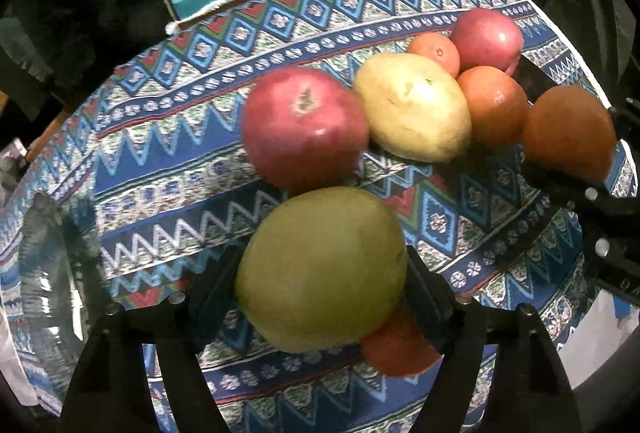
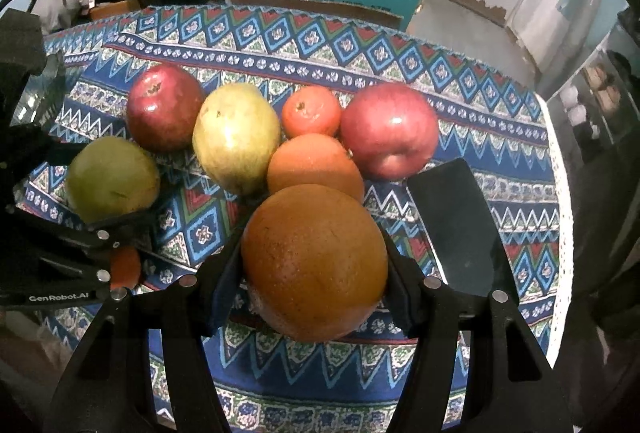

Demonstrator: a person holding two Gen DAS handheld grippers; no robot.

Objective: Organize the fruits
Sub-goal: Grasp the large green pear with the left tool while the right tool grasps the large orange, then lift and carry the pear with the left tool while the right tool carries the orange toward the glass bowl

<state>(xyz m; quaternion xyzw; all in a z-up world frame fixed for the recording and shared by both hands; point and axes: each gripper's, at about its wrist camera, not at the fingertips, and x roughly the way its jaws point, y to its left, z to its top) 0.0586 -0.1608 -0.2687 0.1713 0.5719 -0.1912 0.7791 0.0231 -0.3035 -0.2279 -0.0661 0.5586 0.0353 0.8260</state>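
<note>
Left gripper (image 1: 322, 273) fingers clamped on a green pear (image 1: 320, 269). Right gripper (image 2: 314, 265) fingers clamped on a large orange (image 2: 314, 261), near the fruit cluster on the patterned tablecloth (image 2: 480, 105).

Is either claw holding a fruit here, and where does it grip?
Both are. The left claw holds a green pear across its sides. The right claw holds a large orange, one finger on each side of its middle.
</note>
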